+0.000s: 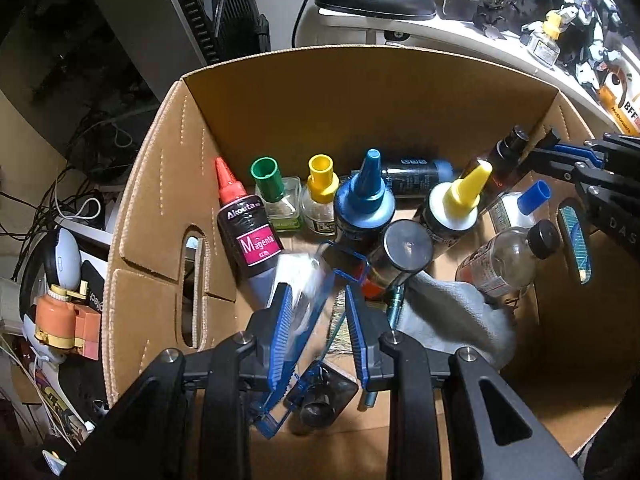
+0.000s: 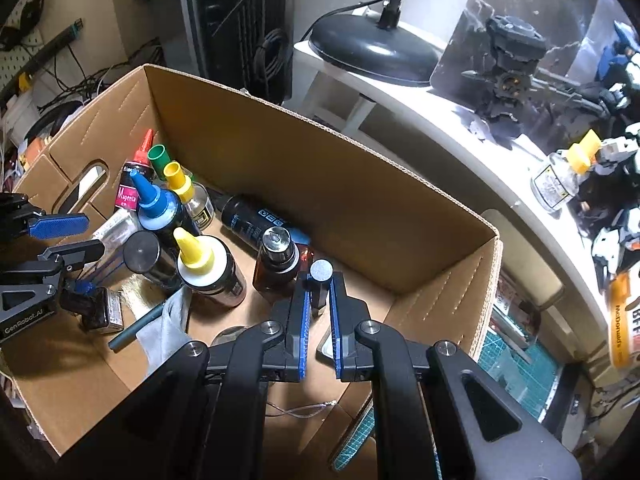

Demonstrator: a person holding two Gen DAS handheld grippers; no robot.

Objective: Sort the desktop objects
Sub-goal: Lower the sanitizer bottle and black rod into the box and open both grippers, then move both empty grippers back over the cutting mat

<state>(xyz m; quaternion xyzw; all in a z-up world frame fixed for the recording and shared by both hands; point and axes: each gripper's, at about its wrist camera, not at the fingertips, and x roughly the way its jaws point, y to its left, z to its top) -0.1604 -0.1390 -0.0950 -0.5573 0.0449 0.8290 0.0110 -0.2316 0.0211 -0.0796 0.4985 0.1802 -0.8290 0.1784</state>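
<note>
Inside the cardboard box [image 1: 248, 92]: three nozzle-tipped ink bottles [image 1: 250, 220], three small glue jars [image 1: 280, 196], one grey cloth [image 1: 452, 312].

Showing matte black angular linkage arms on the left two-finger gripper [image 1: 320, 320], pinned with round silver screws behind ribbed blue finger pads [image 1: 282, 332]. Wearing the same black arms and blue-edged pads on the right two-finger gripper [image 2: 319, 312]; bearing white "GenRobot.AI" lettering.
</note>
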